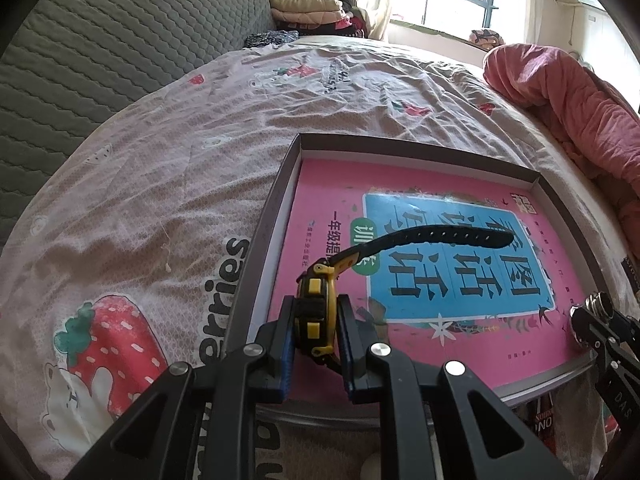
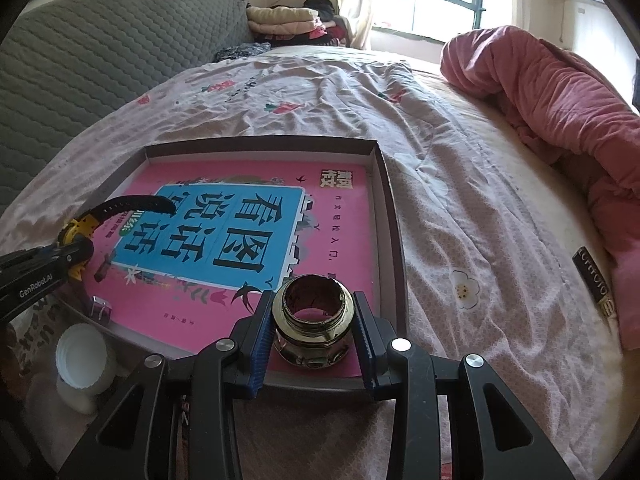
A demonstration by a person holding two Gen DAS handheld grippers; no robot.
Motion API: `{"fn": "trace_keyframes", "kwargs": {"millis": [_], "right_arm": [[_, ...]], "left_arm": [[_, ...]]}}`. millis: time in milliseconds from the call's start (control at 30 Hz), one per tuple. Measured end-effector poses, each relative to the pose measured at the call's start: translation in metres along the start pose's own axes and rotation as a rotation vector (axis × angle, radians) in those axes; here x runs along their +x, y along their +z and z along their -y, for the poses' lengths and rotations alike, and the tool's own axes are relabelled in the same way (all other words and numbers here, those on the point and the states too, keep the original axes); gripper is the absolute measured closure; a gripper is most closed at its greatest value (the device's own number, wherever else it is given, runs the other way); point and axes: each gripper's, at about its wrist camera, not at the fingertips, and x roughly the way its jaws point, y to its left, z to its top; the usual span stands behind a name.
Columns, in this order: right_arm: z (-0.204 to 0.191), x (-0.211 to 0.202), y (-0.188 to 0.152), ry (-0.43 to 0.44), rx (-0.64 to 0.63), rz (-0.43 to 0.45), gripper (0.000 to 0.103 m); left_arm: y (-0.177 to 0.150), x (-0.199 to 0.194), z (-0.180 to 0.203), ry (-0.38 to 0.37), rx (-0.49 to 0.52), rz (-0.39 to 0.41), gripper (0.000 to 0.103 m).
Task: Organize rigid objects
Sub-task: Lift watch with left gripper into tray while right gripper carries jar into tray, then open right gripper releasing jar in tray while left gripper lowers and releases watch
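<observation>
I have both grippers loaded and hanging over the near edge of the shallow box (image 2: 390, 216), which lies on the bed (image 2: 460, 184) with a pink book (image 2: 340, 216) flat across its floor. My left gripper (image 1: 316, 320) has its jaws clamped tight on the body of the yellow-and-black watch (image 1: 314, 300), gripped on edge; its black strap (image 1: 440, 236) runs away from the jaws, out and to the right over the book's blue panel, so the long axis points into the box rather than across it. My right gripper (image 2: 314, 328) holds the brass ring fitting (image 2: 312, 312) with jaws partly closed, the pads against its sides and its open mouth facing up. The fitting sits at the box's near right corner, low over the book; I cannot tell whether its base touches the cover.

What the next move turns on, as I judge it: each piece is already above the box's interior, the watch at the near left, the fitting at the near right, well apart. Lowering and letting go should do it.

Outside the box, near its left front corner, lie a white bottle cap (image 2: 82, 354) and a small metal clasp (image 2: 100, 308). Beyond the book, I see nothing resting loose inside.
</observation>
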Motion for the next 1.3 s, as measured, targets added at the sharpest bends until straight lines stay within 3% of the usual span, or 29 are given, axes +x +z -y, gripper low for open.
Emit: {"fn": "trace_keyframes", "kwargs": {"millis": [433,700,933,1067,1300], "right_arm": [[0.000,-0.003,-0.001,-0.018,-0.024,-0.016,0.064],[0.001,-0.010,0.001,-0.010,-0.032,0.016,0.051],[0.006,-0.016,0.003,-0.008,-0.012,0.033,0.049],[0.003,-0.019,0.003,0.000,-0.026,0.048,0.041],[0.006,-0.022,0.005,-0.007,-0.016,0.060,0.041]], "left_arm": [[-0.002,-0.002,0.001,-0.012,-0.006,-0.024,0.084],[-0.002,-0.007,0.000,-0.021,-0.006,-0.015,0.084],[-0.002,-0.010,-0.003,-0.023,-0.012,-0.018,0.084],[-0.002,-0.012,-0.005,-0.015,-0.016,-0.012,0.084],[-0.002,-0.014,-0.008,-0.014,-0.022,-0.015,0.084]]}}
